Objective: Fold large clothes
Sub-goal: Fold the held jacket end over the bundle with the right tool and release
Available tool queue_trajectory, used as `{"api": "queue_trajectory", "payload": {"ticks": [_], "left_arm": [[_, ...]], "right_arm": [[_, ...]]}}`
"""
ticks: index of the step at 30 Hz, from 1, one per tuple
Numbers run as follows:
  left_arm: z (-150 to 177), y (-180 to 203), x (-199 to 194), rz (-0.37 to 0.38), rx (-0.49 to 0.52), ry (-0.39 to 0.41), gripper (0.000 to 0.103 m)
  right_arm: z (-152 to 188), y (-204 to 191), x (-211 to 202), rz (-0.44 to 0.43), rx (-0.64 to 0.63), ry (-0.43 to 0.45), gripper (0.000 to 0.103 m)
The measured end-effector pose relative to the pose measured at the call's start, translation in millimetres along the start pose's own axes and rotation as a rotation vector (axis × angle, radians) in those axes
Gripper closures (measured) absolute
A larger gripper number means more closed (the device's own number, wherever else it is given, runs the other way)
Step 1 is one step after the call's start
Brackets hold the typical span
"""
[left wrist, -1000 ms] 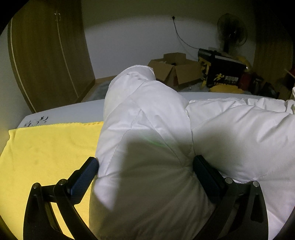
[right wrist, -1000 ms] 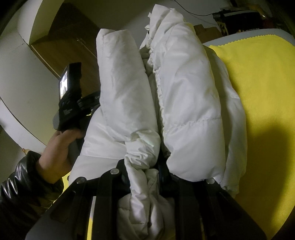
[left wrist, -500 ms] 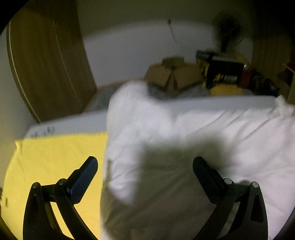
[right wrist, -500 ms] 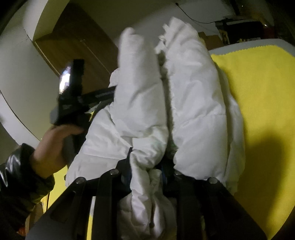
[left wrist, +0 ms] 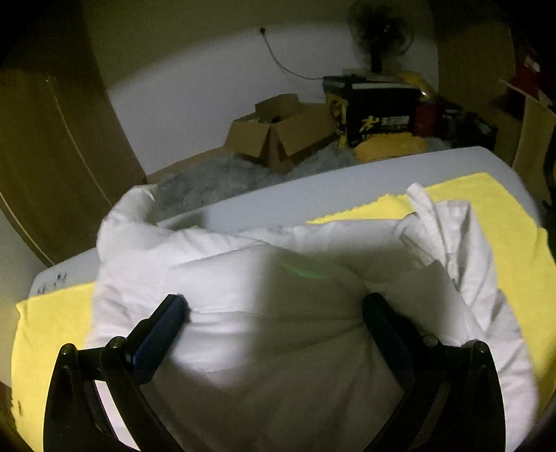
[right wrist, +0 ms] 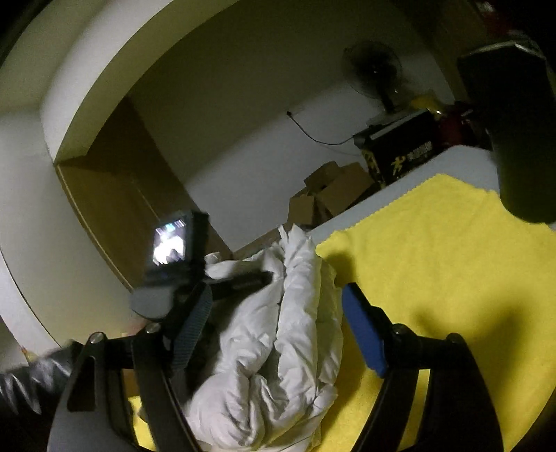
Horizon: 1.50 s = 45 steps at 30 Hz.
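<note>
A bulky white puffer jacket (left wrist: 278, 295) lies bunched on a yellow cloth (left wrist: 521, 264) over a grey table (left wrist: 312, 198). My left gripper (left wrist: 274, 313) stands wide open with the jacket bulging between its fingers, which touch the fabric on both sides. In the right wrist view the jacket (right wrist: 299, 330) lies folded in long rolls. My right gripper (right wrist: 271, 313) is open around it, and the blue pad (right wrist: 361, 333) stands clear of the fabric. The other handheld gripper with its lit screen (right wrist: 170, 240) is at the jacket's far end.
A wooden wardrobe (left wrist: 52, 167) stands at the left. Cardboard boxes (left wrist: 278, 135), a black and yellow box (left wrist: 375, 111) and a fan (left wrist: 382, 31) stand beyond the table. A dark object (right wrist: 514, 132) looms at the upper right of the right wrist view.
My right gripper has opened and let go of the jacket, then pulled back. The jacket has dropped lower onto the cloth. My left gripper stays open against it.
</note>
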<state>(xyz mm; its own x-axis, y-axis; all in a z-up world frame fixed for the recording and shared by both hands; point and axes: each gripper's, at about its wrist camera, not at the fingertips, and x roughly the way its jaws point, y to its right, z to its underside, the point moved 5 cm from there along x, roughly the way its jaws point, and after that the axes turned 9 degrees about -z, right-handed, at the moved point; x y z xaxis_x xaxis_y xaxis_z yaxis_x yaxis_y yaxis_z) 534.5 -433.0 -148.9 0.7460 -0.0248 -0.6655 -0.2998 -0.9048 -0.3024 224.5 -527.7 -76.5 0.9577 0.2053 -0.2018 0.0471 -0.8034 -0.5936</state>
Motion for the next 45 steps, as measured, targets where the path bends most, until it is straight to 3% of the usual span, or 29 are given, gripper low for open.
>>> {"api": "queue_trajectory", "payload": {"ticks": [6, 15, 19, 21, 23, 26, 28, 31, 34, 36, 37, 38, 39, 42, 44, 45], "left_arm": [[7, 6, 13, -0.055, 0.013, 0.06, 0.0], [16, 13, 15, -0.091, 0.042, 0.071, 0.0], [19, 7, 15, -0.064, 0.037, 0.039, 0.0], [16, -6, 14, 0.023, 0.002, -0.023, 0.0], [13, -27, 2, 0.094, -0.047, -0.053, 0.0], [6, -76, -30, 0.135, -0.136, 0.001, 0.0], [5, -103, -46, 0.107, -0.115, 0.033, 0.0], [11, -137, -58, 0.044, -0.082, 0.046, 0.0], [19, -168, -61, 0.022, -0.105, 0.026, 0.0], [24, -183, -60, 0.032, -0.139, 0.002, 0.0], [27, -192, -59, 0.04, -0.159, -0.012, 0.0], [29, -197, -58, 0.036, -0.164, -0.015, 0.0], [31, -202, -57, 0.027, -0.16, -0.016, 0.0], [37, -214, -47, 0.03, -0.137, -0.048, 0.0], [43, -223, -40, 0.057, -0.153, -0.073, 0.0], [46, -230, -35, 0.084, -0.172, -0.095, 0.0]], "right_arm": [[1, -1, 2, 0.003, 0.024, -0.043, 0.025], [1, 7, 13, 0.016, 0.064, -0.064, 0.025], [7, 6, 18, 0.007, 0.072, -0.096, 0.025], [11, 6, 23, -0.008, 0.08, -0.125, 0.025], [17, 4, 29, -0.047, 0.109, -0.168, 0.025], [19, -13, 28, -0.113, 0.075, -0.179, 0.024], [18, -49, 20, -0.25, -0.034, -0.156, 0.024], [35, -92, 20, -0.357, -0.197, -0.216, 0.024], [64, -99, 48, -0.226, -0.288, -0.342, 0.023], [82, -72, 73, -0.09, -0.216, -0.483, 0.024], [90, -51, 83, -0.099, -0.103, -0.523, 0.025], [91, -35, 87, -0.129, 0.002, -0.538, 0.029], [88, -27, 88, -0.114, 0.048, -0.553, 0.04], [81, -29, 81, -0.089, 0.044, -0.543, 0.041], [73, -38, 64, -0.084, 0.025, -0.517, 0.035], [66, -41, 52, -0.095, 0.044, -0.489, 0.02]]}}
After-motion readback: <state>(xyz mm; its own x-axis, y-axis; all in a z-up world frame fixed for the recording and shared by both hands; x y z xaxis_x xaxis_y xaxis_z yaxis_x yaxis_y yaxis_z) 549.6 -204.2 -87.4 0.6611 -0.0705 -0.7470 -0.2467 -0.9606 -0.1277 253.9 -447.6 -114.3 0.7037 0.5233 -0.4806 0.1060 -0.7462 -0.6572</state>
